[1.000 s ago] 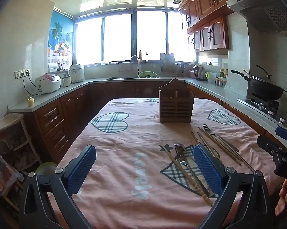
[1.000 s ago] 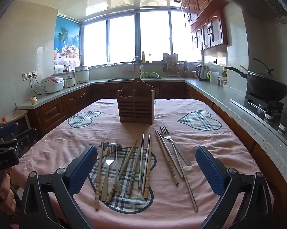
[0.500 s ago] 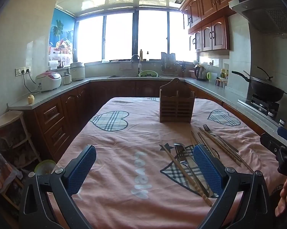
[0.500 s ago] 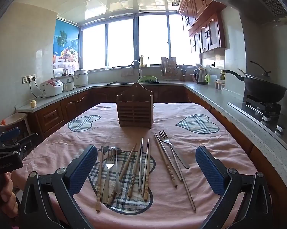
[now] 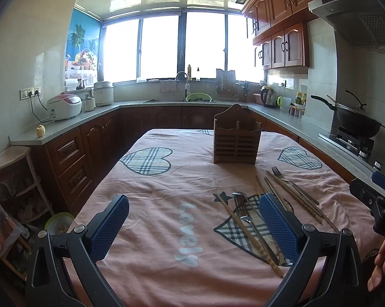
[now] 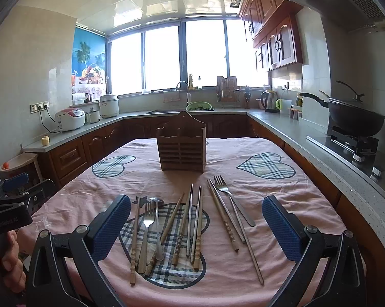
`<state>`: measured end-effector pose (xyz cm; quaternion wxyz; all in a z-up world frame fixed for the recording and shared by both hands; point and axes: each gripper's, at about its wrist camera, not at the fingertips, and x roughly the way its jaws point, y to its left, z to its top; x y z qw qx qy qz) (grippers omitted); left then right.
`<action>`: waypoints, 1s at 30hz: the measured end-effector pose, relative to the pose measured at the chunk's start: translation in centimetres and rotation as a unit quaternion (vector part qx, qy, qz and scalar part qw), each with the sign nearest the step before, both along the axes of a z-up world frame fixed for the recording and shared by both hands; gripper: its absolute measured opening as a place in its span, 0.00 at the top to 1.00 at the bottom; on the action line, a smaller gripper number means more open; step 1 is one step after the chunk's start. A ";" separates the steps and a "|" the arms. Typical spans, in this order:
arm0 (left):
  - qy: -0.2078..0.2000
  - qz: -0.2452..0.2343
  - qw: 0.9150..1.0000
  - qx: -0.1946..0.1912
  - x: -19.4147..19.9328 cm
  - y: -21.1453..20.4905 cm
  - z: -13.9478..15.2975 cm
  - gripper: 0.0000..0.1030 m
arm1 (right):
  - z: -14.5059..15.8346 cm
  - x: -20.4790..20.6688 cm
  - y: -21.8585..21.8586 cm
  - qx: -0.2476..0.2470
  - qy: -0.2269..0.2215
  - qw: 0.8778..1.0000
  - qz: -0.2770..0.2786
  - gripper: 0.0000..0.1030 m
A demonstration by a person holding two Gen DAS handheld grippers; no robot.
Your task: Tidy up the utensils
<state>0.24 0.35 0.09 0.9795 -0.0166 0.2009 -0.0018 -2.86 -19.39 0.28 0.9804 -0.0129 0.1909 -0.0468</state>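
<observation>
Above the table's near edge, both the left hand-held gripper (image 5: 192,226) and right hand-held gripper (image 6: 196,226) hover spread wide, utensils (image 6: 189,220) between

1. Your left gripper (image 5: 193,229) has black angular arms, silver screws and blue dimpled pads (image 5: 110,226).
2. Your right gripper (image 6: 196,229) looks the same; the left unit's black body bears faint lettering.

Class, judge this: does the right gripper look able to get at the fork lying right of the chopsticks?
Probably yes. The right gripper is open and empty, and the fork lies flat on the tablecloth ahead with nothing over it, though chopsticks sit close beside.
</observation>
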 end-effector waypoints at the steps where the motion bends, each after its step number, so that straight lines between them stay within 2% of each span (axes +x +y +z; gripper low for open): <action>1: 0.000 0.000 1.000 -0.001 0.0 0.0 0.0 0.01 | 0.0 0.0 0.0 0.000 0.000 1.000 0.000 0.00; 30: 0.003 0.006 1.000 0.004 0.0 -0.1 0.0 0.01 | 0.2 -0.2 -0.1 0.008 -0.002 1.000 0.012 0.00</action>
